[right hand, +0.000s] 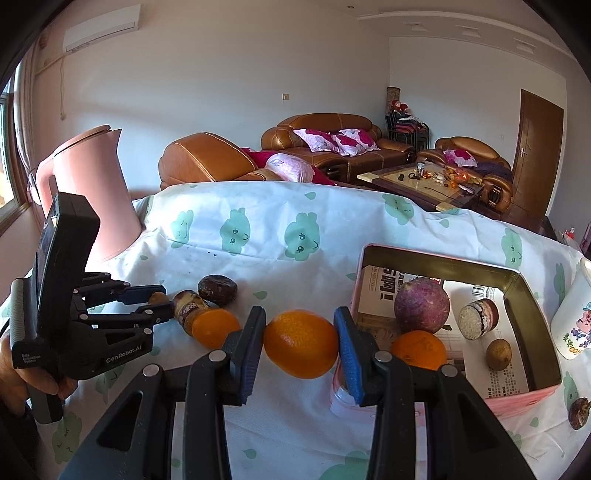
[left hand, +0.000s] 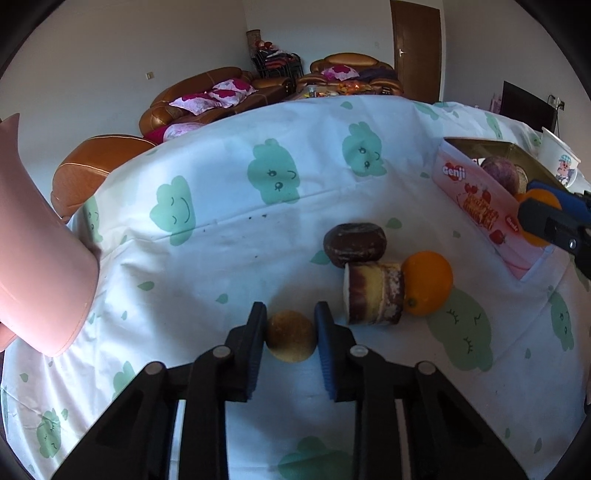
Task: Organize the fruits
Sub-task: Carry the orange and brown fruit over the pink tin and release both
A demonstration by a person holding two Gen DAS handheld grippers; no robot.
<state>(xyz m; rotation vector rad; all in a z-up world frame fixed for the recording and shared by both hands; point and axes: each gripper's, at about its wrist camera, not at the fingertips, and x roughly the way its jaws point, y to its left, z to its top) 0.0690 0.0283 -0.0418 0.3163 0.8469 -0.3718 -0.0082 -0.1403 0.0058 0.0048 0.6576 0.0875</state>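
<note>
You are working in a home living room. Far behind your cloth-covered table (right hand: 258, 236) stand brown leather sofas (right hand: 332, 140) with pink flowered cushions (right hand: 340, 142), a low coffee table (right hand: 417, 181) crowded with small things, a brown wooden door (right hand: 539, 147) on the right, and an air conditioner (right hand: 101, 27) high on the left wall.

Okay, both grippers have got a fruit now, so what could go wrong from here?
The left gripper pinches the small round brown fruit near its far side; it might squirt out on lifting.

The right gripper holds an orange beside the box, which is already crowded with a purple fruit and another orange. Dropping it in could knock those.
</note>
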